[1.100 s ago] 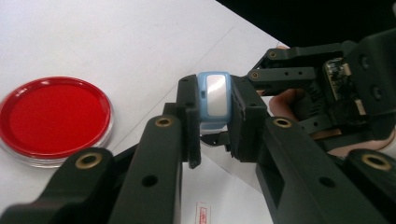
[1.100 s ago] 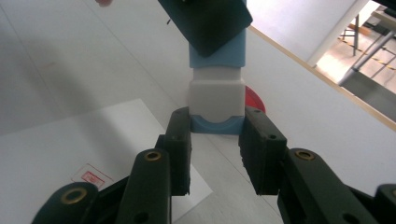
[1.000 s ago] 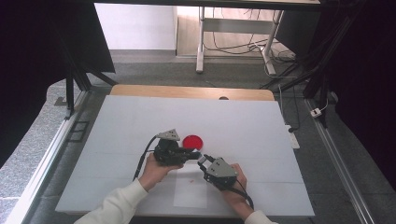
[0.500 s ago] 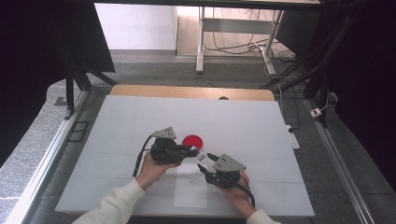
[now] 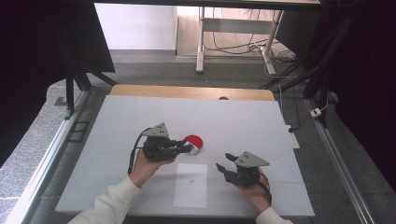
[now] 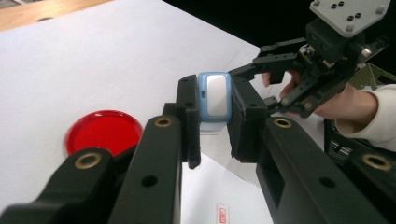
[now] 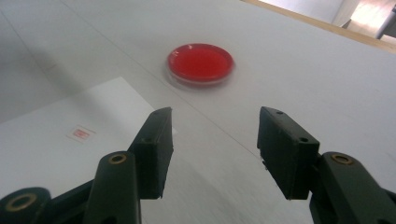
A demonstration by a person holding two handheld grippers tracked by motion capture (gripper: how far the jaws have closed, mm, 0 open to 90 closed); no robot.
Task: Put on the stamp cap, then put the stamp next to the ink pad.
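Left gripper (image 6: 212, 116) clamps small block (image 6: 214, 99): light-blue rounded-rectangle casing, pale grey-white face, tiny dark mark on one side edge. Block held upright between jaws, off white desk (image 5: 233, 116), just beside red round dish (image 5: 193, 141). Right gripper (image 7: 215, 149) jaws have just been opening, nothing between them; it hovers beside white paper sheet (image 5: 191, 184), apart from block.

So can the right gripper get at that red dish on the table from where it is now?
Probably yes. The right gripper has its jaws open with nothing between them, and bare white table lies between it and the red dish. The left gripper, shut on a small blue object, sits close beside the dish and might crowd it.
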